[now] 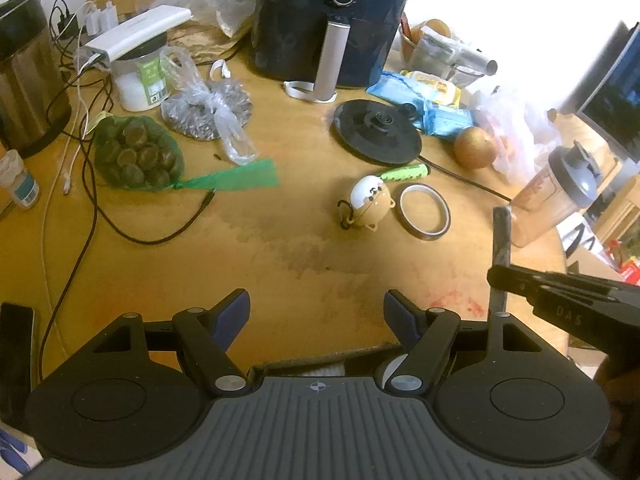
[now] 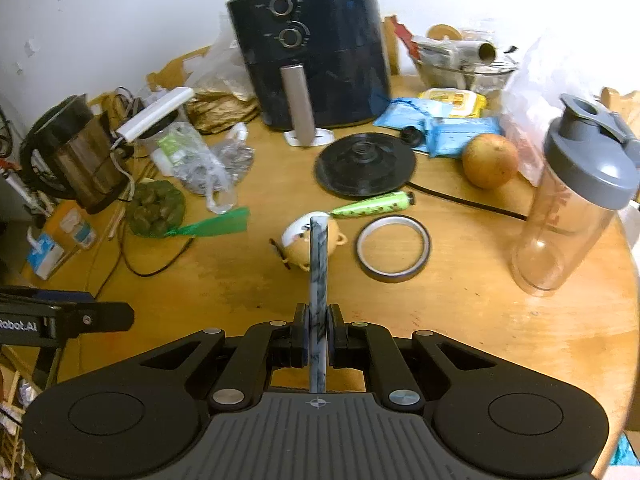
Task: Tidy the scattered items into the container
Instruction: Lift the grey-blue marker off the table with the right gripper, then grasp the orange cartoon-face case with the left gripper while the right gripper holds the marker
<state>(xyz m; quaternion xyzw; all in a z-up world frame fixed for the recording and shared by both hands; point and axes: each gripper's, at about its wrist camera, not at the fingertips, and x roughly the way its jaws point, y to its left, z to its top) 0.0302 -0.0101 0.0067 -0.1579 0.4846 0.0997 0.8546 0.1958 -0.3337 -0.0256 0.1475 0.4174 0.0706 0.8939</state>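
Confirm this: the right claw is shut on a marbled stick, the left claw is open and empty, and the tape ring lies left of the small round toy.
One thing is wrong: the tape ring lies right of the small round toy, as the right wrist view shows. The rest stands: the right claw is shut on the marbled stick, and the left claw is open and empty.
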